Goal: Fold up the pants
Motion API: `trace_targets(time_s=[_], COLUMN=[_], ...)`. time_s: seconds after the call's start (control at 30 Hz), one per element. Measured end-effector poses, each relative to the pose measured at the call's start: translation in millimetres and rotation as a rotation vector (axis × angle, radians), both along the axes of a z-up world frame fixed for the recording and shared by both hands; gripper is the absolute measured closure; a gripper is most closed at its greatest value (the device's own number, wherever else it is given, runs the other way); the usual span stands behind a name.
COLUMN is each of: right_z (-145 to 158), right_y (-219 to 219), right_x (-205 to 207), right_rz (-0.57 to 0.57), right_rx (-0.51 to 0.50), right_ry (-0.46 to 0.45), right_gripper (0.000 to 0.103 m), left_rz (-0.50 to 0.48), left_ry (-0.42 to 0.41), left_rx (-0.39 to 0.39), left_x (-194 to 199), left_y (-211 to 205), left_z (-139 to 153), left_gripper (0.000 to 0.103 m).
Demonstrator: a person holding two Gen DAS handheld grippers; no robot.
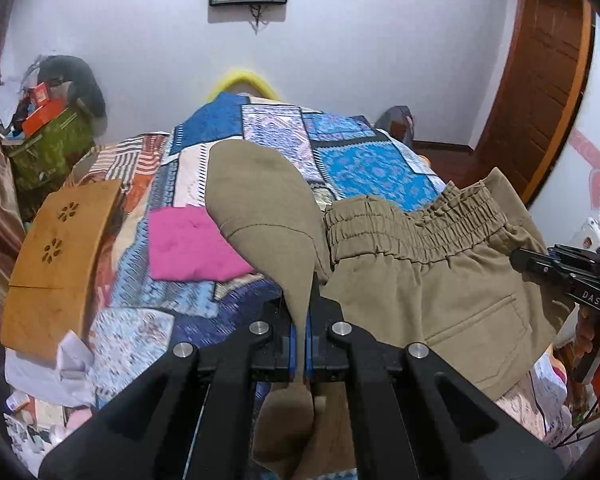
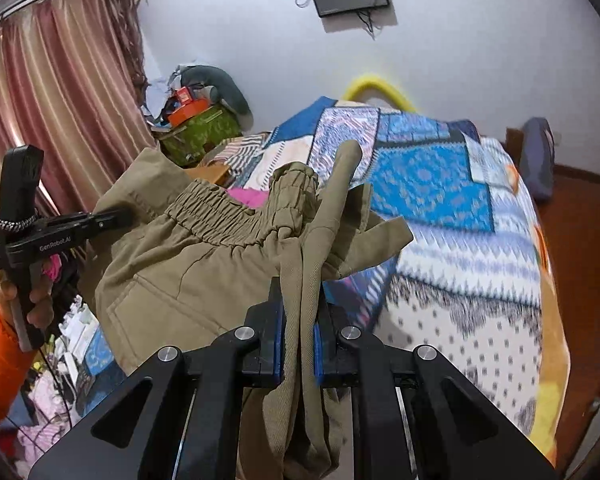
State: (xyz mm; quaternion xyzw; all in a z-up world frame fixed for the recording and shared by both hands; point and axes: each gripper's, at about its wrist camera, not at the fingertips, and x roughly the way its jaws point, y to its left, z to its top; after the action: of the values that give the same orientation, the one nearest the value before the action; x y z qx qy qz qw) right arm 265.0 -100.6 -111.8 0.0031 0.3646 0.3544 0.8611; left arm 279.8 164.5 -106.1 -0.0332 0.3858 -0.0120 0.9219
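Observation:
Khaki pants (image 1: 432, 280) with an elastic waistband (image 1: 412, 220) hang in the air above the bed, held between both grippers. My left gripper (image 1: 300, 320) is shut on a thin fold of the khaki cloth, which fans out ahead of the fingers. My right gripper (image 2: 300, 312) is shut on a thicker bunch of the same pants (image 2: 172, 264), near the gathered waistband (image 2: 220, 212). Each view shows the other gripper at its edge: the right one (image 1: 518, 258) in the left wrist view, the left one (image 2: 124, 216) in the right wrist view, held by a hand in an orange sleeve.
A patchwork bedspread (image 2: 460, 248) covers the bed below. A folded pink cloth (image 1: 192, 248) and a wooden tray (image 1: 56, 256) lie on its left side. Boxes and clutter (image 2: 196, 120) stand by the curtain (image 2: 52, 100). A wooden door (image 1: 540, 92) is at the right.

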Motion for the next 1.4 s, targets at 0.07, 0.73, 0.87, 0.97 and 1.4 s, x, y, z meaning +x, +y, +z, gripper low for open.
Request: trace_targets(time_s=[0.07, 0.73, 0.87, 0.97, 1.4], right_z=[1.7, -33.6, -49.1, -68.4, -118.7], right_y=[10.3, 146.0, 166.7, 183.3, 208.2], right_x=[9.8, 116.0, 131.1, 143.7, 174.6], right_rz=[0.007, 0.072, 0.071, 0.083, 0.072], right_rx=[-0.002, -0.036, -0.053, -0.085, -0.181], right_ry=[-0.008, -0.004, 0.004, 0.030, 0.142], right_gripper=[0.093, 0.093, 0.093, 0.093, 0.092], left_rz=[0.012, 0.164, 0.178, 0.189, 0.247], left_ry=[-0.002, 0.048, 0.083, 0.121, 0.288], left_rx=[0.000, -0.001, 0.001, -0.002, -0.024], left_x=[8.4, 120.1, 144.3, 162.7, 193.0], left_y=[10.5, 141.4, 164.0, 179.7, 222.3], left_z=[0.0, -52.5, -76.6, -100.6, -201.2], left_gripper=[0.101, 0.101, 0.101, 0.101, 0.092])
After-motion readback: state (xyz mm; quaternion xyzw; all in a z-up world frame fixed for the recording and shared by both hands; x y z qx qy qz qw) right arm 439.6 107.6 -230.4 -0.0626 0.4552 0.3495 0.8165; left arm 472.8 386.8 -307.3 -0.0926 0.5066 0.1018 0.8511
